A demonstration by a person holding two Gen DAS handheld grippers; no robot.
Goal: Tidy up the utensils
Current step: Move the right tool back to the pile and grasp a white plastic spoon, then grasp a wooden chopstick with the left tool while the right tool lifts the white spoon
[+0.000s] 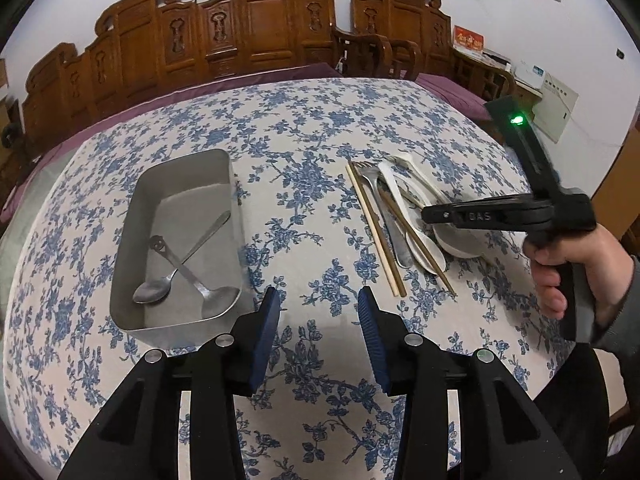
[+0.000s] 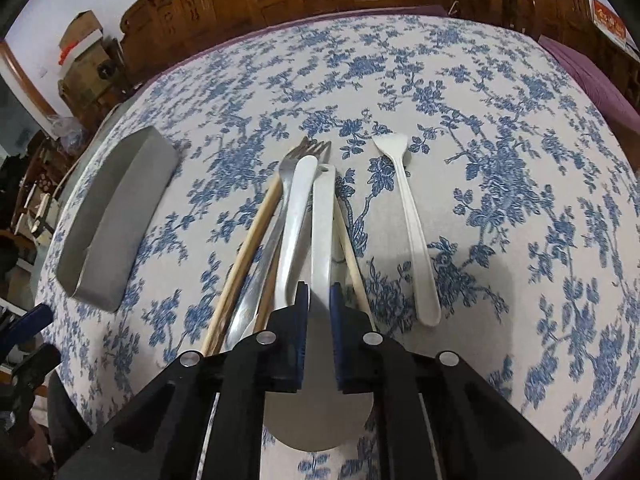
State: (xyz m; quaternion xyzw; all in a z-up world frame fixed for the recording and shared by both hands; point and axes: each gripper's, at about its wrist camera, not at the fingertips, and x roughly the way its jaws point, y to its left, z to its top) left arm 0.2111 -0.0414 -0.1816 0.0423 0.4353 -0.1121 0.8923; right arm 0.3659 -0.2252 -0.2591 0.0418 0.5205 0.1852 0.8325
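Note:
A metal tray [image 1: 132, 216] sits left on the floral tablecloth, holding two crossed metal spoons [image 1: 188, 268]. My left gripper [image 1: 319, 312] is open and empty, just right of the tray's near corner. A pile of utensils lies to the right: chopsticks [image 1: 376, 232], a metal fork [image 2: 280, 184], white spoons [image 2: 298, 216]. My right gripper [image 2: 319, 300] is narrowly closed around the handle of a white ladle-like spoon [image 2: 323, 216], whose bowl [image 2: 316, 420] lies under the gripper. A separate white spoon [image 2: 416, 232] lies to the right. The tray also shows in the right wrist view [image 2: 112, 216].
Carved wooden chairs [image 1: 248, 28] stand behind the table. A purple cloth edge [image 1: 452, 88] borders the tablecloth. Cardboard boxes [image 2: 80, 48] stand at the far left.

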